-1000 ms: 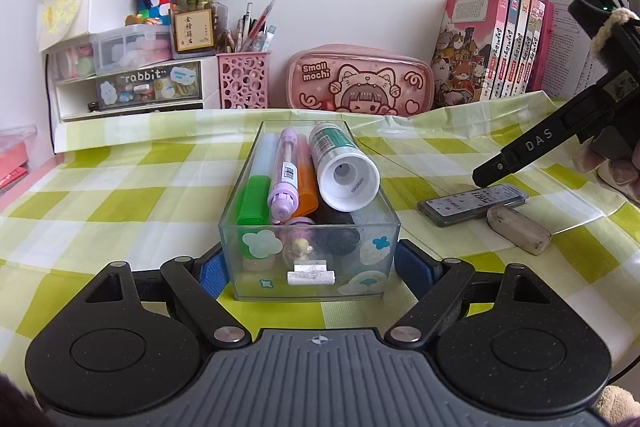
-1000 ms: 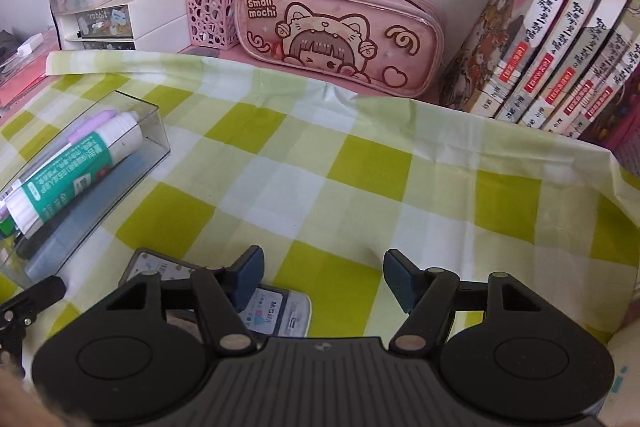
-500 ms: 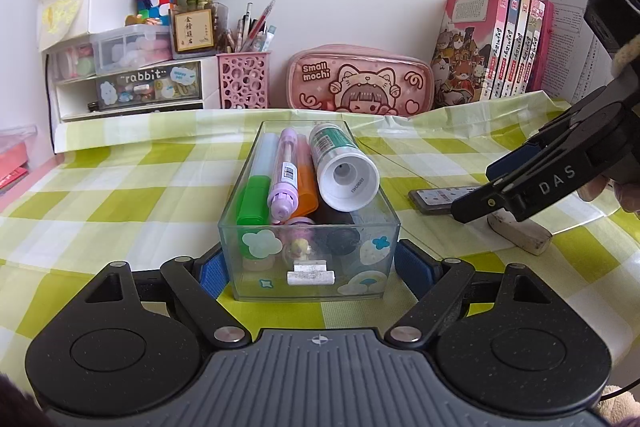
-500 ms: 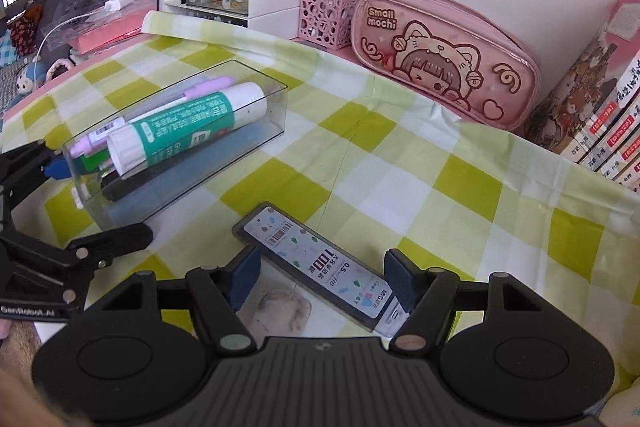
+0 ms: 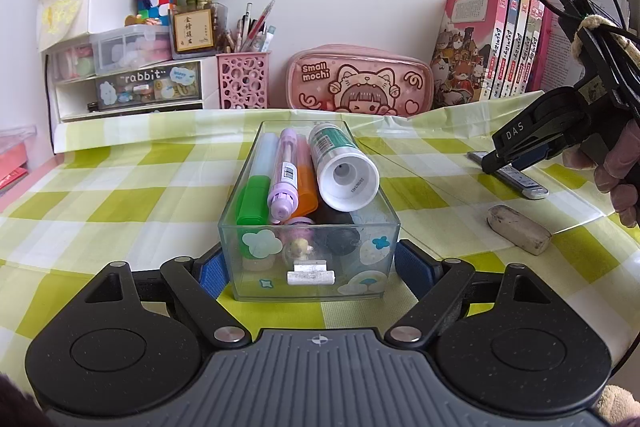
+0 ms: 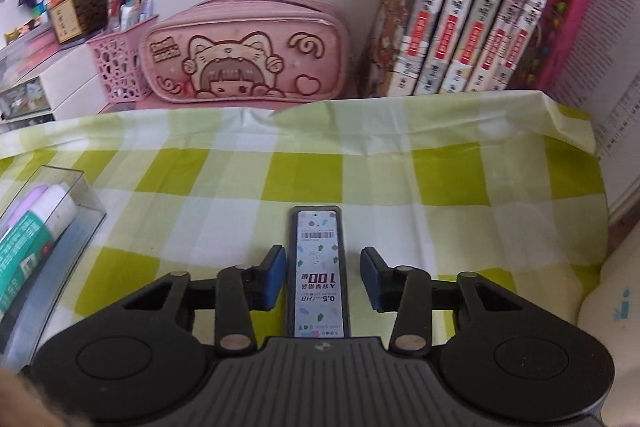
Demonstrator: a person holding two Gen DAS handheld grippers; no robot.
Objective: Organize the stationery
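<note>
A clear plastic box [image 5: 310,259] holds markers and a green-and-white glue stick [image 5: 344,167]. My left gripper [image 5: 308,269] has its blue pads against the box's two sides near the front end. A flat pencil-lead case [image 6: 318,267] lies on the checked cloth between the fingers of my right gripper [image 6: 323,277], which is open with gaps on both sides. The case also shows in the left wrist view [image 5: 516,177] under the right gripper [image 5: 520,151]. A grey eraser [image 5: 518,229] lies on the cloth right of the box.
A pink pencil pouch [image 6: 248,51], a pink pen basket [image 5: 242,79], white drawers [image 5: 124,79] and a row of books [image 6: 472,7] stand along the back wall. The box's corner [image 6: 48,223] sits left of the right gripper.
My right gripper has swung around and lined up over the lead case, which now lies straight between its open fingers. The left gripper and box have not moved.
</note>
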